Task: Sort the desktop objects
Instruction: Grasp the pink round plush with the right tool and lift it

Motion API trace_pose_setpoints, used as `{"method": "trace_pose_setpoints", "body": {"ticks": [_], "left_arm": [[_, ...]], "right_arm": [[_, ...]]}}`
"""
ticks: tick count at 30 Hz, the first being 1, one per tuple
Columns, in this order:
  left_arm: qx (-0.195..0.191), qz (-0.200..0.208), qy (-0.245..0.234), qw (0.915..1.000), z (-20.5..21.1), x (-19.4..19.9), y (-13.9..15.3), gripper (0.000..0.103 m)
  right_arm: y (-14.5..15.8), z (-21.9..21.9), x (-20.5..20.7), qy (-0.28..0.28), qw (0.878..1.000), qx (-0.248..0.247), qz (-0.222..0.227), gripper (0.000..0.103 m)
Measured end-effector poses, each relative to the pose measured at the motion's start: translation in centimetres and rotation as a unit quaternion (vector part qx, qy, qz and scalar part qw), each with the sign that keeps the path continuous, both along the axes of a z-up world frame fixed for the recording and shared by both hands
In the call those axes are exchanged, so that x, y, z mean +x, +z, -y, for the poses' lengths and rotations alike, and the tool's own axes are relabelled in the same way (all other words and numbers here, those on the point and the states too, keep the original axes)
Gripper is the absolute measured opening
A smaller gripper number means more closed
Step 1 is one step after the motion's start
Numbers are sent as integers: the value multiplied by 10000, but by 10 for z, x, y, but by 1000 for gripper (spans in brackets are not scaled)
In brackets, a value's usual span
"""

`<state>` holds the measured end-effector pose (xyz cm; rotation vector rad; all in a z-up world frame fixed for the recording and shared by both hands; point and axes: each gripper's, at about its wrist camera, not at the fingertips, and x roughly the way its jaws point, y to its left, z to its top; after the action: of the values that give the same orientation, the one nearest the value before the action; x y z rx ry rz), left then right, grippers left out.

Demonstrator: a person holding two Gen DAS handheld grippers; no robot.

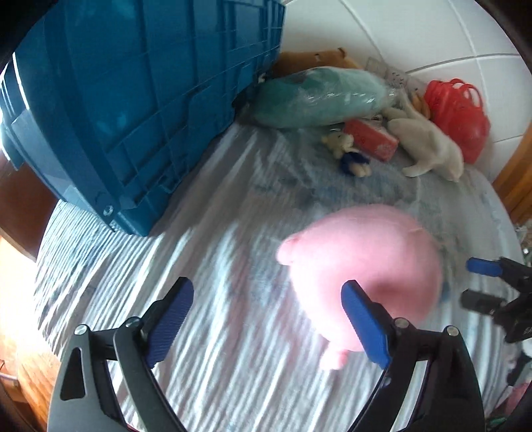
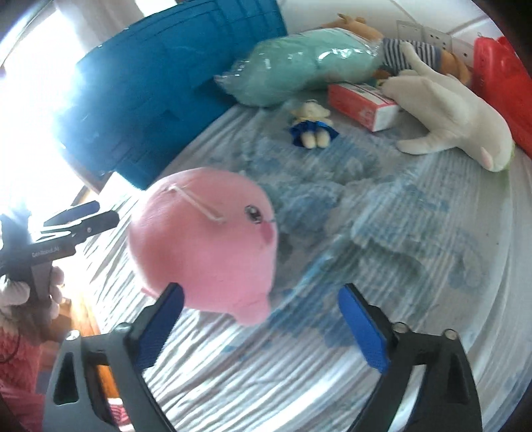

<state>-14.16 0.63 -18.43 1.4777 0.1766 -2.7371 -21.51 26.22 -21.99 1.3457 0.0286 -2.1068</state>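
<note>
A pink plush toy [image 1: 362, 269] lies on the striped white-and-blue cloth [image 1: 232, 365]. It also shows in the right wrist view [image 2: 206, 246], face toward the camera. My left gripper [image 1: 267, 327] is open and empty, with the plush just past its right finger. My right gripper [image 2: 261, 329] is open and empty, with the plush just ahead of its left finger. The right gripper shows at the right edge of the left wrist view [image 1: 482, 284]. The left gripper shows at the left of the right wrist view [image 2: 83, 216]. A blue plastic crate [image 1: 133, 99] stands at the back left.
At the back lie a teal plush in plastic wrap [image 2: 306, 63], a small doll in a blue dress [image 2: 312, 123], a red-and-white box [image 2: 362, 103], a white plush [image 2: 452, 116], a brown plush [image 2: 352, 25] and a red basket [image 1: 459, 113]. The cloth's left edge drops to wood [image 1: 20, 349].
</note>
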Motion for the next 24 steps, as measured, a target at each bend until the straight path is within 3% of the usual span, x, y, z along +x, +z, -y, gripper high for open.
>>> {"method": "trace_pose_setpoints", "body": {"ticks": [5,20,24], "left_arm": [[33,69,-502,9987,-8,0,-4,103],[-257,381,-1556,9867,-32,5,-60,103],[-282,289,-1607,9862,-31,-3,-62,103]], "right_arm": [[0,10,5,-90,9999,-54,17,102],[-20,25,18,-645,9977,-60,209,102],[-22,28,10,-681,9973,-154,230,102]]}}
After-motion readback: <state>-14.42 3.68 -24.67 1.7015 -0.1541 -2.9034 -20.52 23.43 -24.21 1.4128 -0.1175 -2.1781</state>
